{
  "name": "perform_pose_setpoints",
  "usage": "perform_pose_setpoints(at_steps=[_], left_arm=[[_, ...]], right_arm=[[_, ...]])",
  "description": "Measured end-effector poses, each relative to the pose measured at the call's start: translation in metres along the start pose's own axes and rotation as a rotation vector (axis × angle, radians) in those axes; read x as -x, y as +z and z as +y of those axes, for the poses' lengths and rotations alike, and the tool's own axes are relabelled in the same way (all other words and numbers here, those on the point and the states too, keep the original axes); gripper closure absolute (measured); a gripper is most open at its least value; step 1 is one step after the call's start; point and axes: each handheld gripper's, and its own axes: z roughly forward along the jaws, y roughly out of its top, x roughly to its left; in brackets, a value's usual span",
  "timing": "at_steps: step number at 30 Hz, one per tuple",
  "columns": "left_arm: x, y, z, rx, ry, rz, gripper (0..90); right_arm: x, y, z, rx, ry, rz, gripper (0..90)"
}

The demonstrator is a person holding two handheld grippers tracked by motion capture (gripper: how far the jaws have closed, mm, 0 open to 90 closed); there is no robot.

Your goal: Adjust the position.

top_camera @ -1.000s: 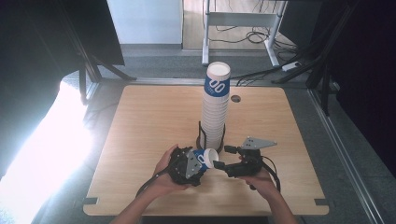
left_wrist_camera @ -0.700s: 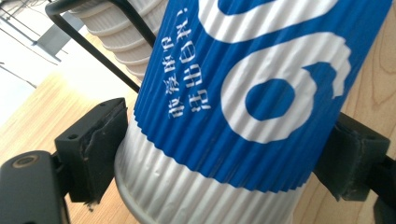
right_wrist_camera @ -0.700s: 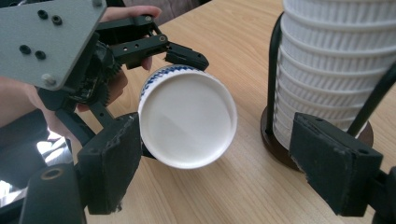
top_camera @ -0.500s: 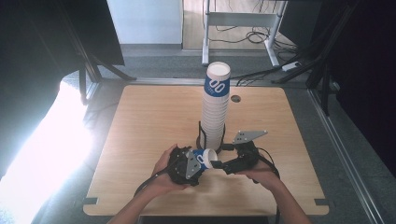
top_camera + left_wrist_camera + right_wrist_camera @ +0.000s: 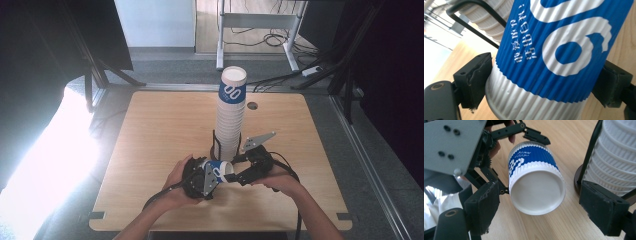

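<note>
The blue-and-white ribbed paper cup [image 5: 554, 62] has a corrugated matt sleeve and a smooth white rim (slightly glossy inside). The black gripper pads [image 5: 482, 207] at lower left look like rough, chipped rubber. The light wooden table [image 5: 160, 130] is smooth and faintly grained.

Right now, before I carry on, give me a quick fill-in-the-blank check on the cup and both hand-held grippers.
1. The left hand-held gripper is shut on a paper cup whose ribbed sleeve is white and ____.
2. The right hand-held gripper faces the cup's closed bottom with its jaws ____, one on each side, not touching it.
3. The held cup lies tipped on its side, while the tall stack of cups stands ____ in a black wire holder.

Missing words: blue; open; upright
</note>
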Motion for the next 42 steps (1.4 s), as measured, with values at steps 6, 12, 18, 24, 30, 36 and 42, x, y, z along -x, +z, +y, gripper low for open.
perform_pose_setpoints(at_steps=[6, 12, 18, 24, 30, 36, 42], left_arm=[[0.003, 0.001, 0.002, -0.003, 0.026, -0.003, 12.7], [0.005, 0.001, 0.003, 0.012, 0.025, 0.005, 12.7], [0.007, 0.0, 0.004, 0.019, 0.043, 0.015, 12.7], [0.009, 0.0, 0.006, 0.022, 0.063, 0.021, 12.7], [0.009, 0.001, 0.005, 0.019, 0.067, 0.012, 11.8], [0.011, 0.004, 0.005, 0.011, 0.048, 0.009, 9.3], [0.003, 0.002, 0.003, 0.015, -0.017, -0.007, 3.6]], right_arm=[[0.004, 0.006, 0.011, -0.074, 0.001, 0.009, 16.9], [0.005, 0.016, 0.011, -0.129, 0.005, 0.05, 16.9], [0.006, 0.027, 0.011, -0.171, -0.001, 0.079, 17.5], [0.009, 0.031, 0.01, -0.19, 0.01, 0.097, 24.7], [0.01, 0.032, 0.008, -0.187, 0.014, 0.101, 26.4], [0.012, 0.033, 0.001, -0.165, 0.016, 0.101, 27.2], [0.014, 0.027, -0.003, -0.113, 0.018, 0.069, 27.3]])
